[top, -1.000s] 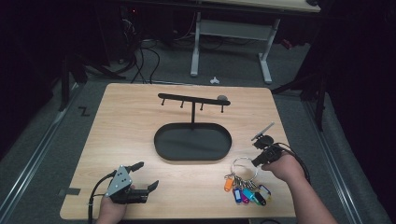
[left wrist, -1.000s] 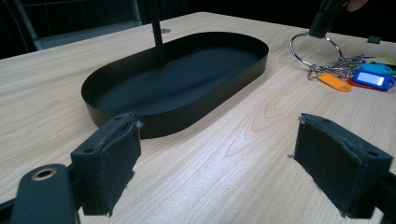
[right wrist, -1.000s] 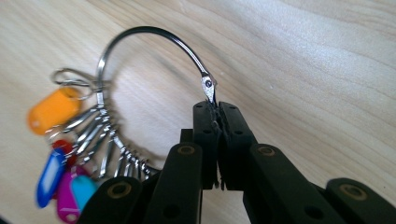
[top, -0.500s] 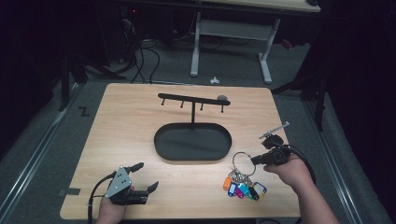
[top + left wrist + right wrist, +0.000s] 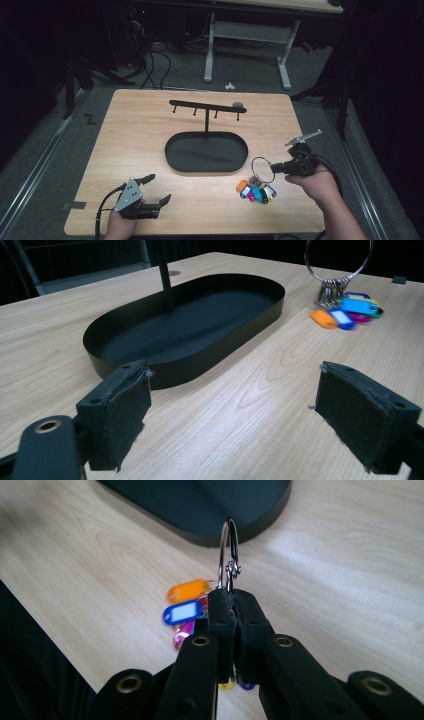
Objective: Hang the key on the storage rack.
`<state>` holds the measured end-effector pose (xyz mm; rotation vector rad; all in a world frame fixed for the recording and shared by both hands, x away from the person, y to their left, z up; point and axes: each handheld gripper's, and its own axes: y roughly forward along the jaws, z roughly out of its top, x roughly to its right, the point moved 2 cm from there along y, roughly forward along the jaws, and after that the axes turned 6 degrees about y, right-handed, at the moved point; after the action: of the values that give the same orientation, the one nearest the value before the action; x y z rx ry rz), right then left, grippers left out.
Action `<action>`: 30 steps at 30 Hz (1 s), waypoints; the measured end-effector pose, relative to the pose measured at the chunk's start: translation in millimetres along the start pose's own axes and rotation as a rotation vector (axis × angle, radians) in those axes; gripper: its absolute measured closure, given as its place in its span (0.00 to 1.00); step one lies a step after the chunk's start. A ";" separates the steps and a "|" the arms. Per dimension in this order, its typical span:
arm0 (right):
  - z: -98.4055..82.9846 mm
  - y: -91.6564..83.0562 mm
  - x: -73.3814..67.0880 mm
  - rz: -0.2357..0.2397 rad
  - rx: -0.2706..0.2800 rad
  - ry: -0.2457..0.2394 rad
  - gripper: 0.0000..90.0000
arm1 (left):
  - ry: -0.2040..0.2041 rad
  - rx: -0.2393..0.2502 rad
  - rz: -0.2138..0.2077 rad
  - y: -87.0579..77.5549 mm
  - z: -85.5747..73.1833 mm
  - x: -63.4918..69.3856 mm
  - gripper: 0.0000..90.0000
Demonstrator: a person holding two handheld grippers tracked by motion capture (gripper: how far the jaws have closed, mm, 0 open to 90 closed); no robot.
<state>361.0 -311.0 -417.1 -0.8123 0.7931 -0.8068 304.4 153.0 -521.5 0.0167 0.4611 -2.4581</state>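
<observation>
A large metal key ring [image 5: 262,169] carries several coloured tags [image 5: 255,191] that hang down to the wooden table. My right gripper [image 5: 276,168] is shut on the ring's edge at the table's front right. Along its jaws the ring [image 5: 228,555] stands upright above the pinched pads, with the orange and blue tags [image 5: 184,602] below left. A black oval tray [image 5: 206,151] with an upright post and a hook bar [image 5: 205,107] sits mid-table, left of the ring. My left gripper [image 5: 156,188] rests at the front left, jaws open and empty. Past its pads [image 5: 120,412] lie the tray [image 5: 190,325] and the ring [image 5: 340,262].
The table's front edge [image 5: 200,232] runs just below both hands. A small grey object [image 5: 238,105] rests at the hook bar's right end. Beyond the table stand a desk frame [image 5: 250,45] and floor cables [image 5: 150,60].
My right gripper has risen and shifted right with the key ring, pulling the ring upright while the tags trail on the table. The left gripper has stayed in place.
</observation>
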 end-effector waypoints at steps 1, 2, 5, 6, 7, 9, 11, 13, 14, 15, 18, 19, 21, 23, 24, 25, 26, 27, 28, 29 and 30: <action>1.4 -2.5 -0.9 -0.004 0.007 -0.001 0.98 | 0.001 0.001 0.000 -0.6 0.0 0.0 0.17; 3.1 -4.7 -1.6 -0.006 0.017 -0.004 0.98 | 0.003 0.001 0.000 -1.3 0.0 -0.2 0.17; 8.5 -11.2 -5.1 -0.013 0.035 -0.018 0.98 | -0.001 0.006 0.004 -3.5 0.1 -1.7 0.17; 11.2 -14.0 -6.9 -0.014 0.042 -0.026 0.98 | -0.002 0.005 0.006 -4.0 0.0 -2.1 0.17; 12.9 -15.8 -7.8 -0.016 0.050 -0.031 0.98 | -0.005 0.006 0.007 -4.5 -0.2 -2.5 0.17; 17.8 -20.4 -9.9 -0.017 0.071 -0.036 0.98 | -0.007 0.009 0.008 -5.4 -0.4 -2.9 0.17; 23.3 -25.2 -12.0 -0.023 0.091 -0.039 0.98 | -0.007 0.009 0.009 -5.8 -0.6 -3.3 0.17; 28.0 -29.5 -14.2 -0.032 0.105 -0.044 0.98 | -0.008 0.007 0.009 -5.9 -0.8 -3.5 0.17; 29.7 -31.2 -15.0 -0.034 0.109 -0.044 0.98 | -0.009 0.007 0.009 -6.0 -0.9 -3.6 0.17; 31.9 -33.2 -15.7 -0.036 0.118 -0.047 0.98 | -0.009 0.008 0.010 -6.2 -1.0 -3.4 0.17; 37.8 -39.2 -19.1 -0.054 0.131 -0.055 0.98 | -0.009 0.010 0.010 -6.7 -1.1 -2.9 0.17; 40.0 -41.6 -20.5 -0.060 0.140 -0.058 0.98 | -0.010 0.010 0.010 -6.9 -1.2 -2.9 0.17; 42.9 -44.9 -21.9 -0.067 0.151 -0.064 0.98 | -0.010 0.010 0.010 -7.5 -1.2 -2.9 0.17; 45.7 -48.4 -23.6 -0.076 0.161 -0.068 0.98 | -0.008 0.008 0.010 -7.9 -1.4 -3.0 0.17; 47.0 -50.0 -24.6 -0.075 0.172 -0.071 0.98 | -0.009 0.006 0.010 -8.0 -1.5 -3.2 0.17; 48.6 -52.5 -26.0 -0.076 0.188 -0.076 0.98 | -0.009 0.006 0.010 -8.1 -1.6 -3.3 0.17; 49.6 -53.9 -27.2 -0.080 0.199 -0.078 0.98 | -0.010 0.007 0.009 -8.0 -1.7 -3.5 0.17; 51.0 -55.8 -28.5 -0.082 0.210 -0.084 0.98 | -0.012 0.006 0.010 -7.5 -2.0 -3.7 0.17; 52.8 -57.8 -30.2 -0.087 0.225 -0.087 0.98 | -0.013 0.003 0.007 -7.2 -2.1 -3.6 0.17; 53.9 -59.0 -31.0 -0.089 0.231 -0.087 0.98 | -0.012 0.003 0.007 -6.6 -2.1 -3.1 0.17; 57.4 -61.5 -33.3 -0.092 0.251 -0.092 0.98 | -0.008 0.003 0.003 -6.3 -1.8 -2.2 0.17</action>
<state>375.6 -292.8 -329.7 -0.6598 0.5628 -0.9241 302.3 159.5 -520.9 0.0084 0.4535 -2.4545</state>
